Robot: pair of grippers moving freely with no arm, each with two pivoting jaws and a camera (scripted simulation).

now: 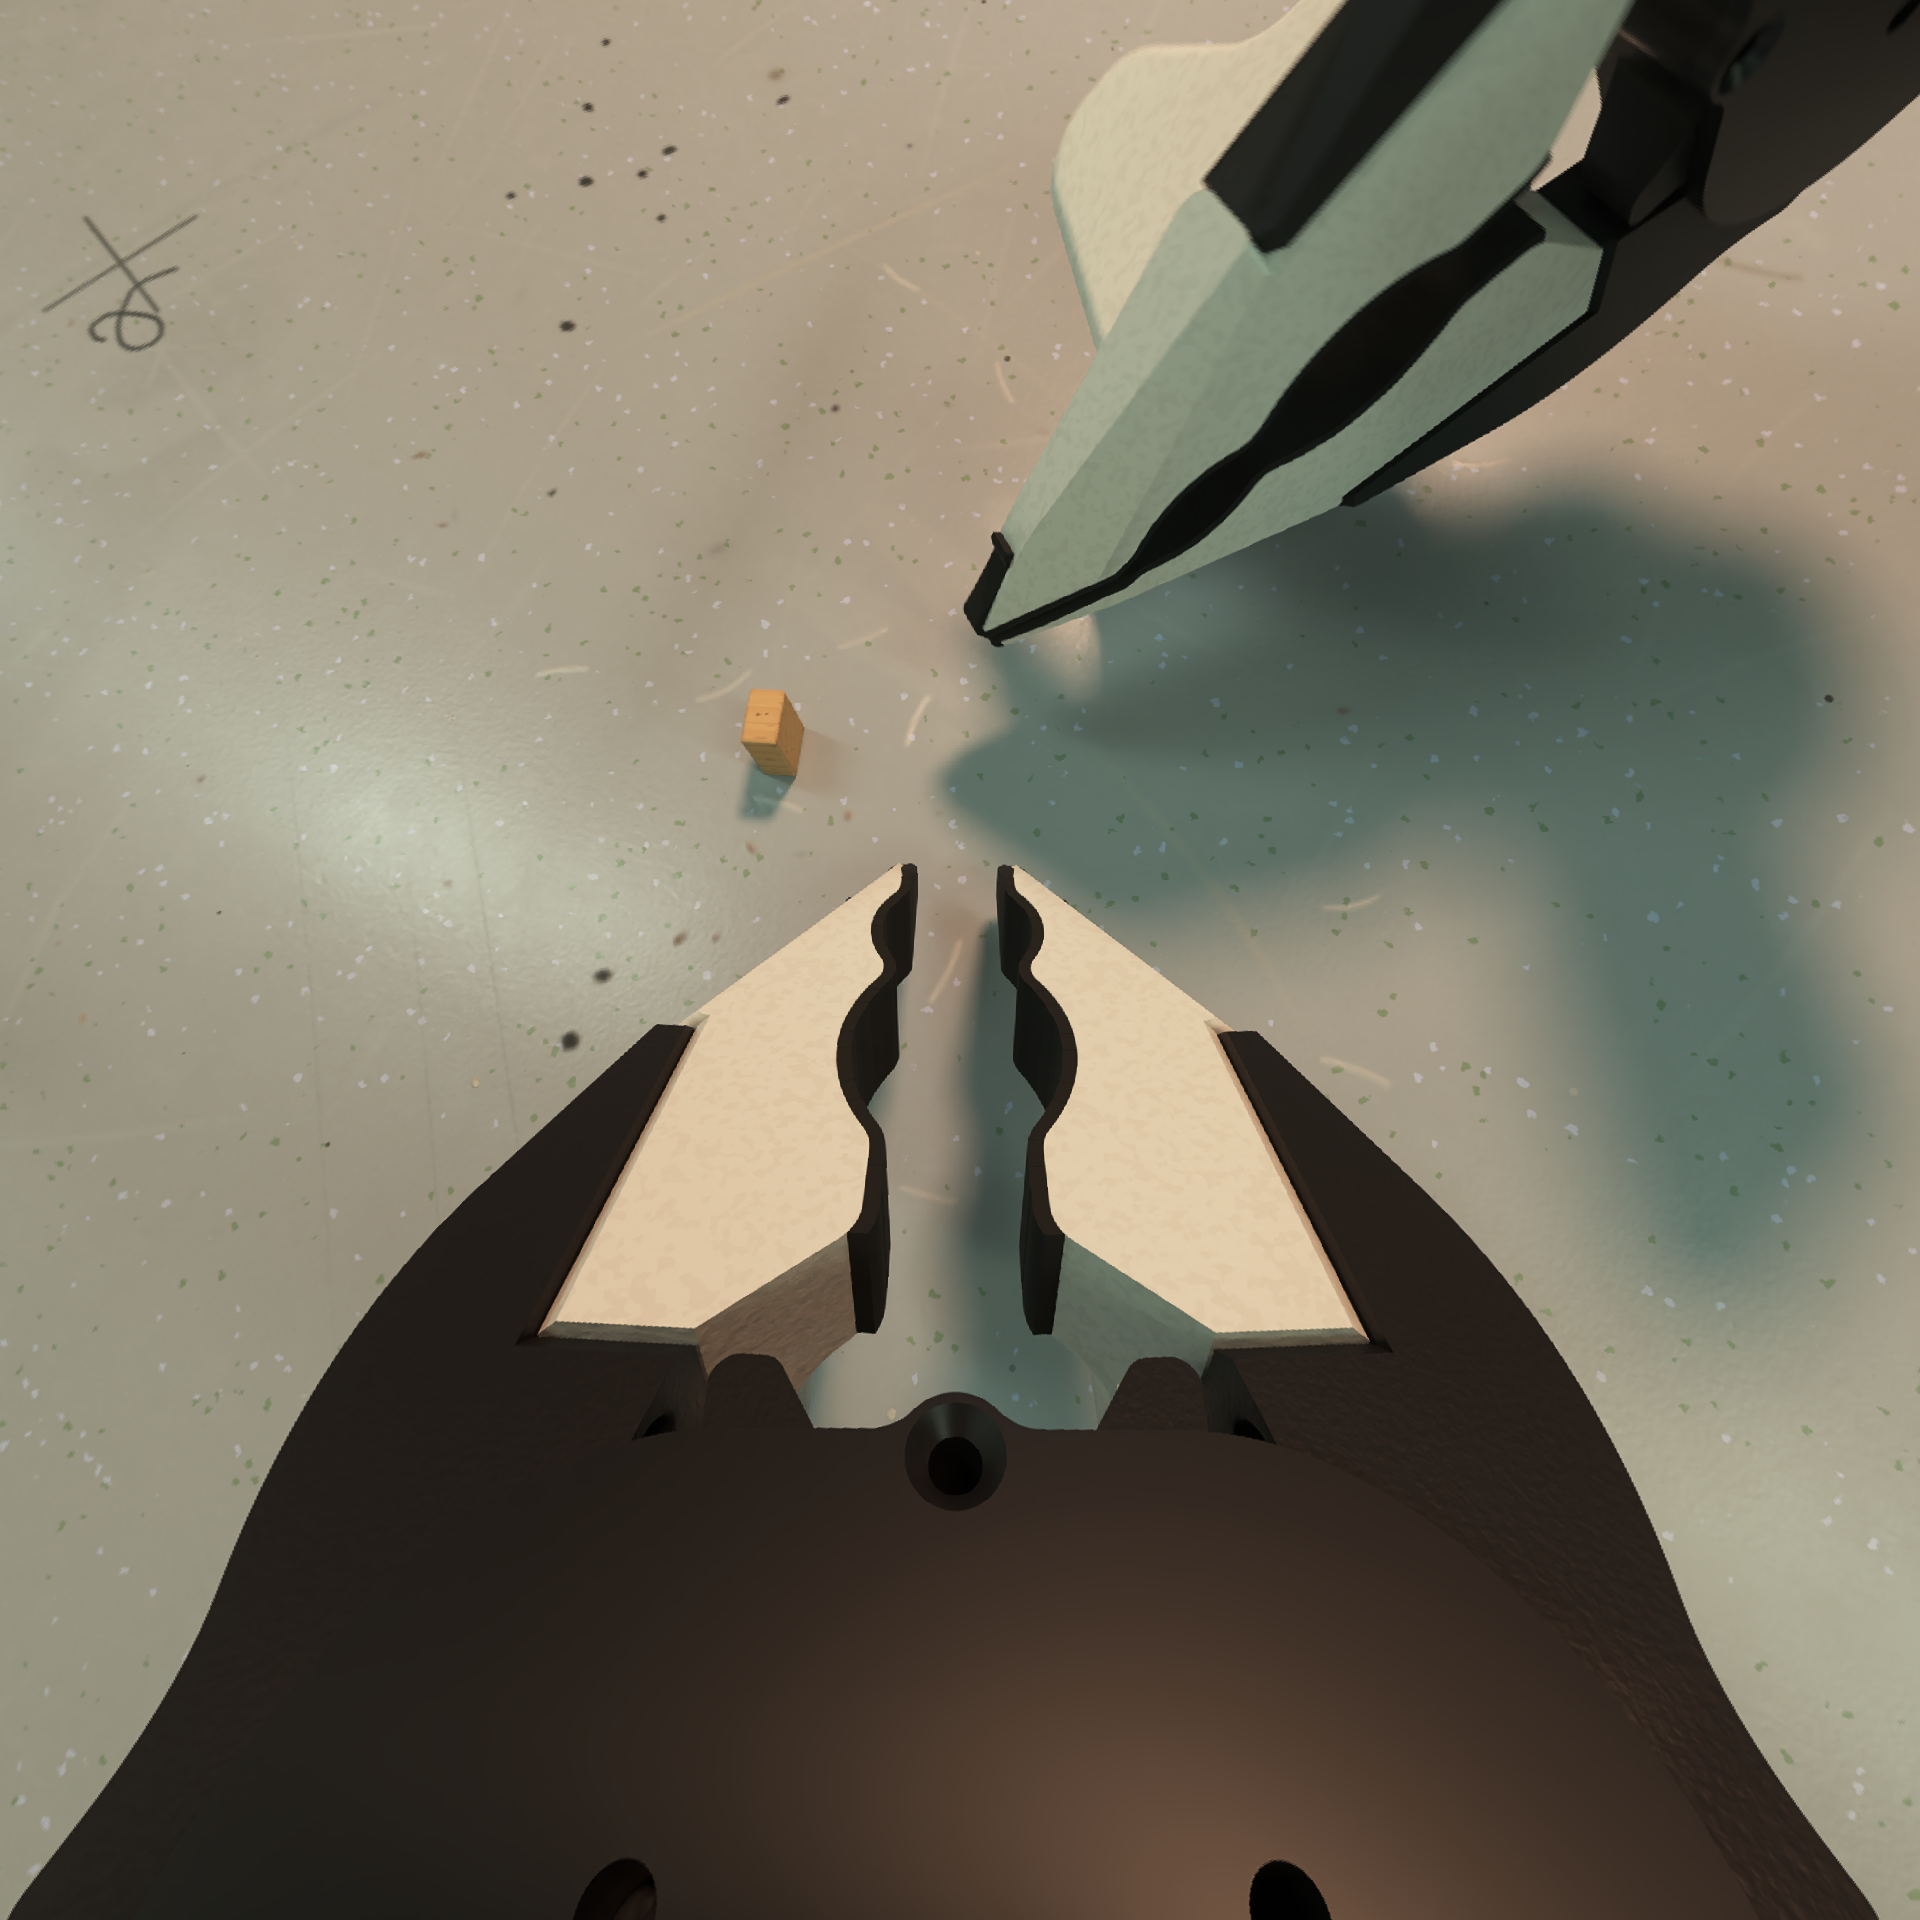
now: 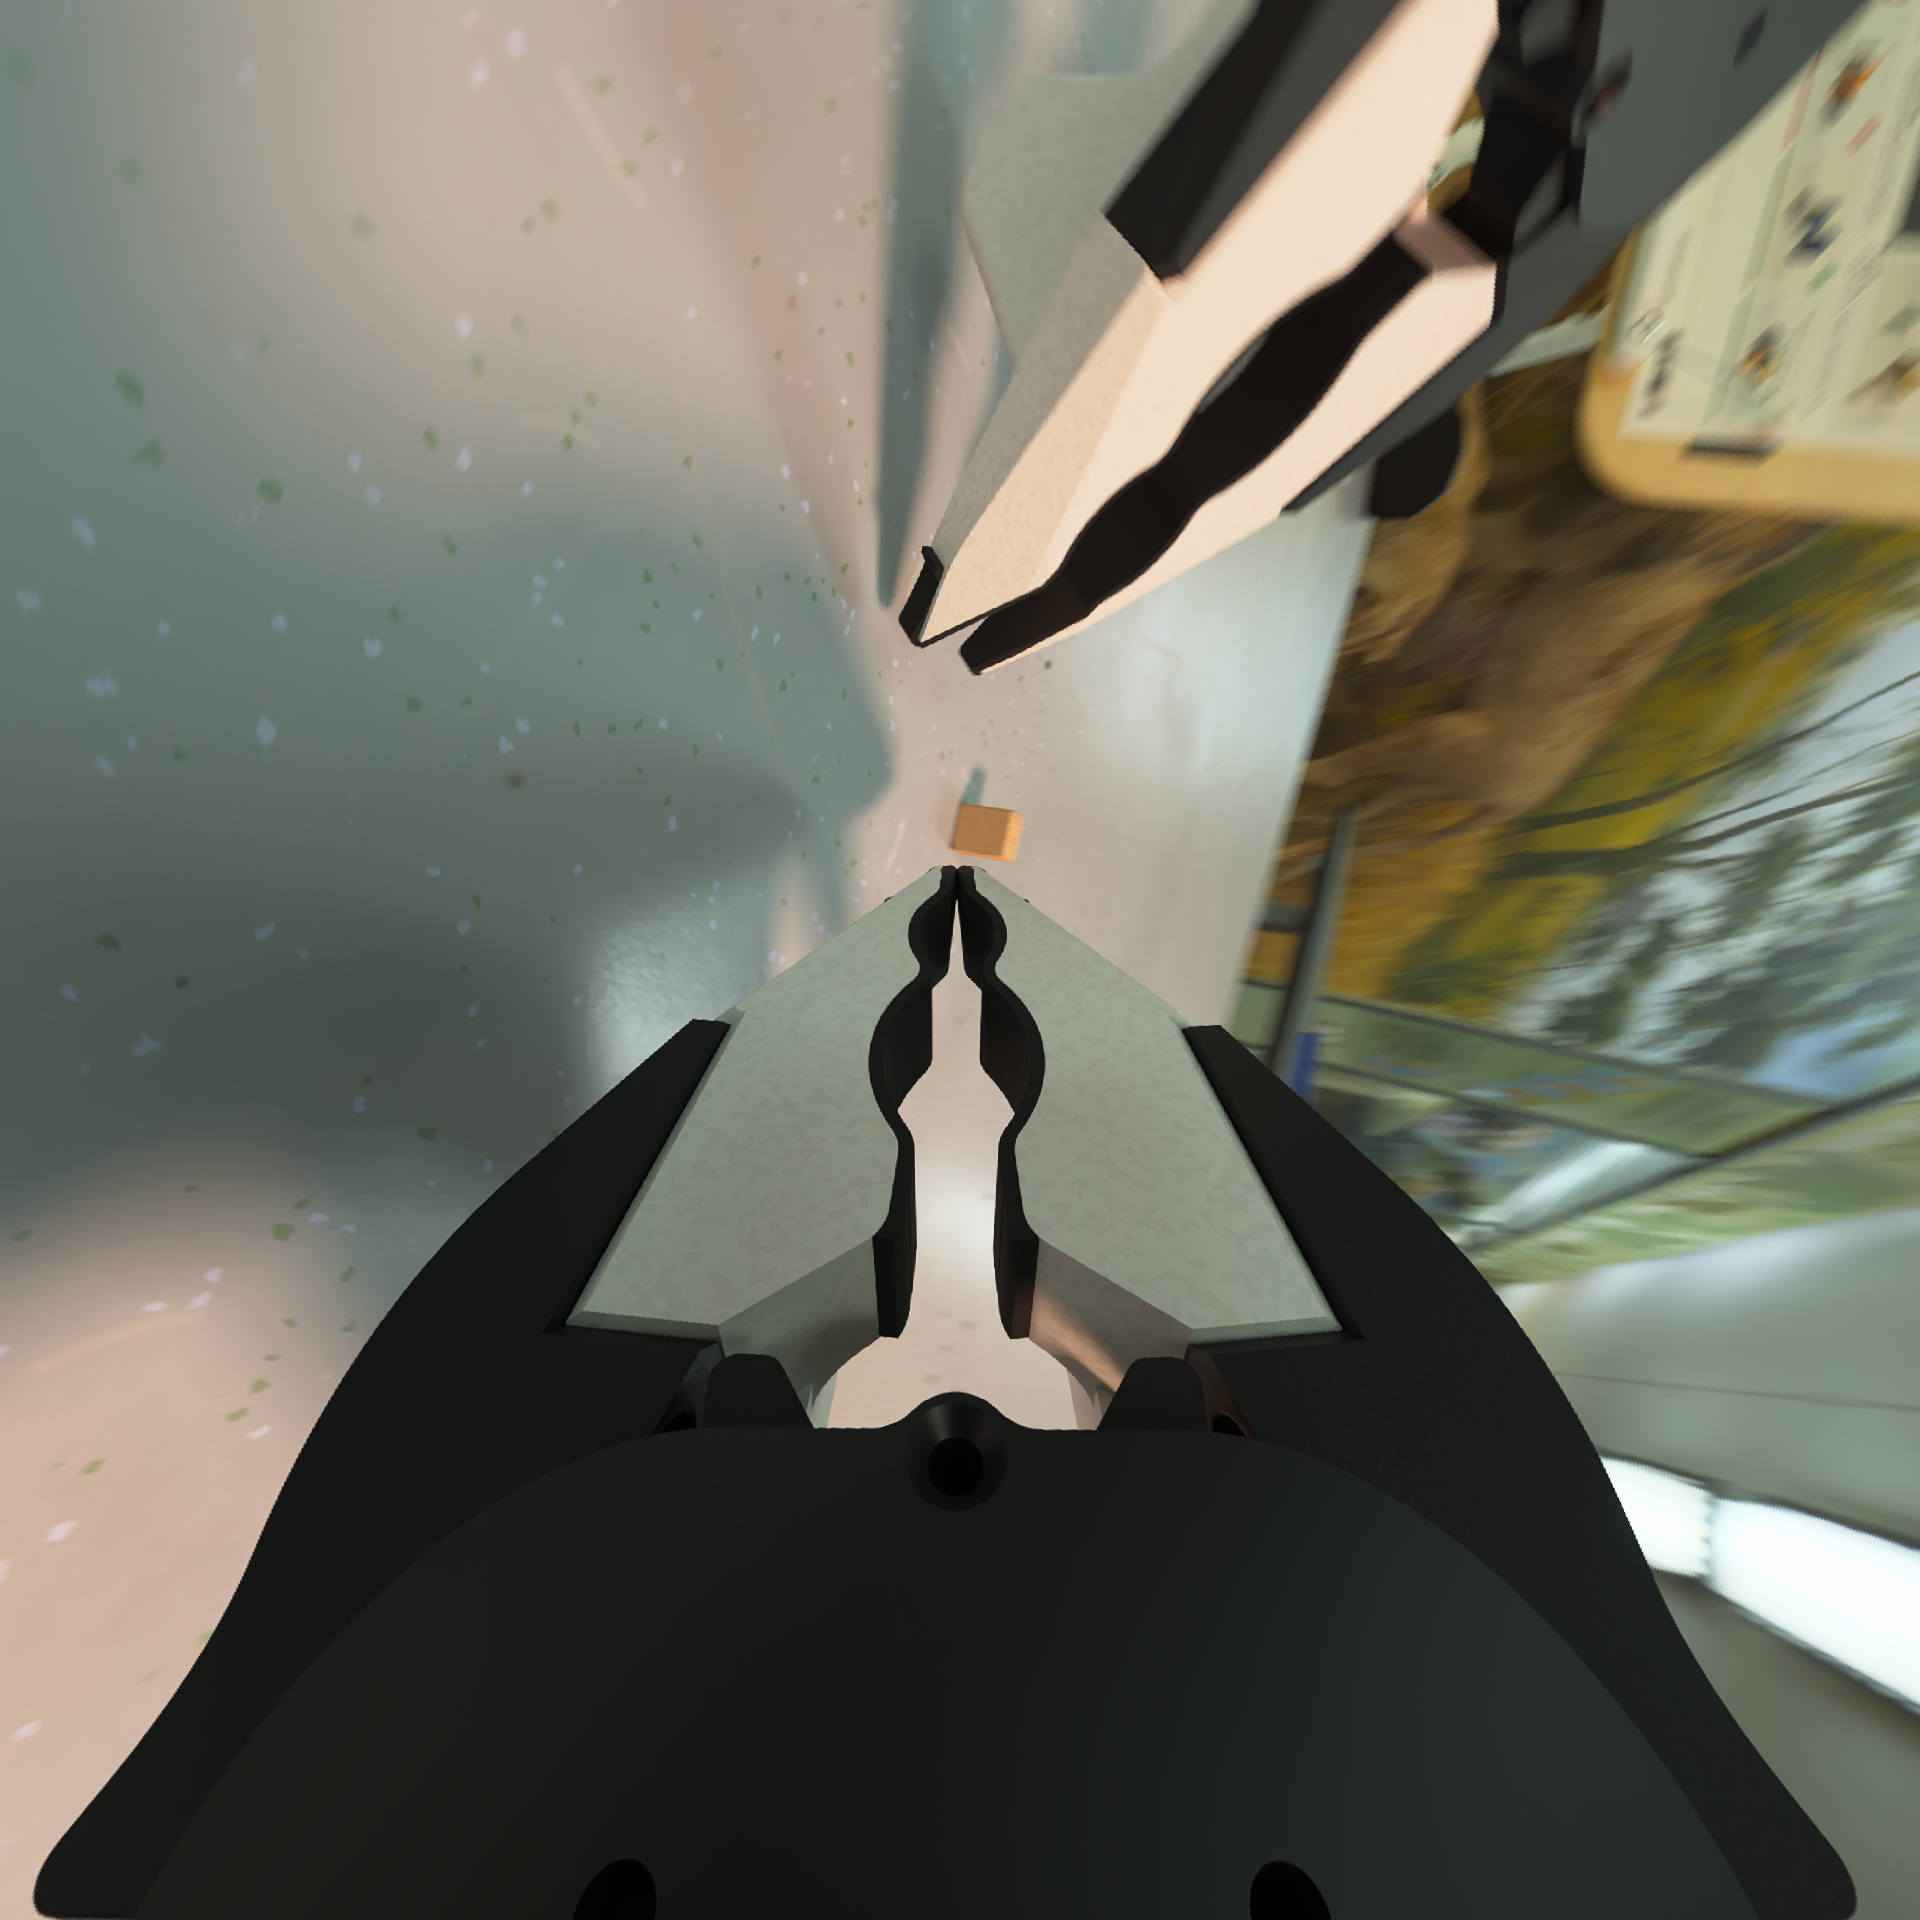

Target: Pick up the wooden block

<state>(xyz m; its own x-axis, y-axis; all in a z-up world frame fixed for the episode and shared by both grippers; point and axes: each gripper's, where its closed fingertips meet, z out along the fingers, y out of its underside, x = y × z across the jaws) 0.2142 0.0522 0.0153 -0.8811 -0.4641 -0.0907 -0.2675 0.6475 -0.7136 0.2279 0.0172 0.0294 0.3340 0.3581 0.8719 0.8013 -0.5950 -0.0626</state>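
Still the approach: wooden block (image 1: pixel 773 731) sits free on the worktop (image 1: pixel 312 831), left gripper (image 1: pixel 956 873) slightly parted and empty, right gripper (image 2: pixel 956 873) closed empty, so one must widen around it.

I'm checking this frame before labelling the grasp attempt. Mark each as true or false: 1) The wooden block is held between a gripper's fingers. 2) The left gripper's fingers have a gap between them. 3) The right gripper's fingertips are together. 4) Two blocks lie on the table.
1) False. The wooden block lies on the speckled table, clear of both grippers.
2) True. The left gripper has a narrow gap between its fingertips and holds nothing.
3) True. The right gripper has its fingertips touching, nothing between them.
4) False. Only one block is visible.
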